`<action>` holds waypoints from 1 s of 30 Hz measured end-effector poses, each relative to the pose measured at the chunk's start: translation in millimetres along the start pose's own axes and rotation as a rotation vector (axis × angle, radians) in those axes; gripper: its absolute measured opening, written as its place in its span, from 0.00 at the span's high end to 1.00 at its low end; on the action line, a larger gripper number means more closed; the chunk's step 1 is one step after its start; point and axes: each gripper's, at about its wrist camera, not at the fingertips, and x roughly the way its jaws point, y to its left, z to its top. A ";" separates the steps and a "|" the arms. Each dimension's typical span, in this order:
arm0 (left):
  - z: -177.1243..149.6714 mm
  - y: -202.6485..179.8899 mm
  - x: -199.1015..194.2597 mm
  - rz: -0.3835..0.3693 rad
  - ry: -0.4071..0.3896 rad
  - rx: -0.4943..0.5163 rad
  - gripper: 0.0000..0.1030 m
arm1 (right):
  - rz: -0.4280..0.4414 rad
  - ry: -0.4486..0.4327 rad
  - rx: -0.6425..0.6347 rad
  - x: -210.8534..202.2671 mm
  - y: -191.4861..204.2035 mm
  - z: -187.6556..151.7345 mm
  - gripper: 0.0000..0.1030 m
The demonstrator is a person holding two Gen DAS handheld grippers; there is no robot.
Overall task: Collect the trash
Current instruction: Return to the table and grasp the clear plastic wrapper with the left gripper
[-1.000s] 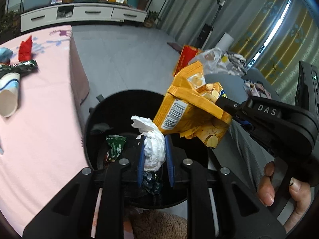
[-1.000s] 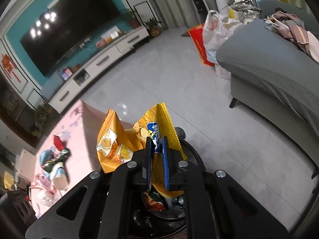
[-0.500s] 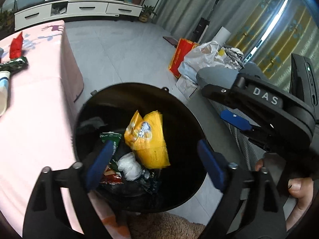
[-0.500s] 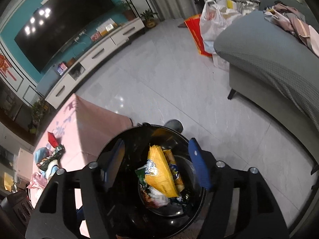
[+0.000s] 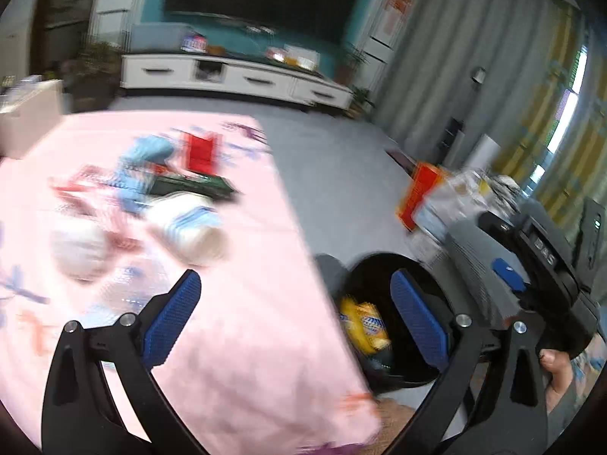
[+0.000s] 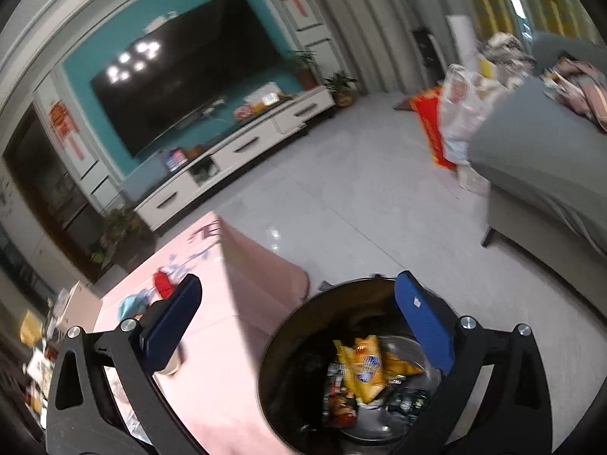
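Hand-held gripper [image 6: 297, 328] spread above bin [image 6: 282, 345] holding chip bag [image 6: 364, 369].

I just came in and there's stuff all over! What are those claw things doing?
Someone is tidying up trash with two hand-held grabbers. Both the left gripper and the right gripper are open and holding nothing. A yellow chip bag lies in the black trash bin with other wrappers. More trash waits on the pink table: a tipped paper cup, a red wrapper and a dark green wrapper. The left gripper points toward that pile.
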 end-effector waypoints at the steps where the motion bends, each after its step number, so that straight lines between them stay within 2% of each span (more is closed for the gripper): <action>1: 1.0 12.5 -5.8 0.024 -0.012 -0.010 0.03 | 0.009 -0.001 -0.030 1.5 12.4 -2.9 0.03; 5: -5.8 69.3 -19.8 0.131 -0.042 -0.077 0.03 | 0.085 -0.033 -0.142 9.8 54.5 -19.4 0.03; 10: -13.4 116.8 -23.8 0.204 -0.041 -0.153 0.03 | 0.156 -0.081 -0.316 26.9 108.8 -56.7 0.03; 14: -16.1 136.6 -30.4 0.215 -0.042 -0.172 0.03 | 0.151 -0.051 -0.431 48.0 137.8 -83.9 0.03; 20: -18.0 156.3 -31.6 0.222 -0.031 -0.210 0.03 | 0.118 0.016 -0.493 71.7 156.3 -110.8 0.03; 26: -19.4 163.0 -33.2 0.230 -0.032 -0.221 0.03 | 0.106 0.051 -0.443 82.3 154.3 -121.6 0.03; 30: -20.4 168.3 -33.8 0.233 -0.022 -0.232 0.03 | 0.098 0.071 -0.462 85.9 156.3 -127.1 0.03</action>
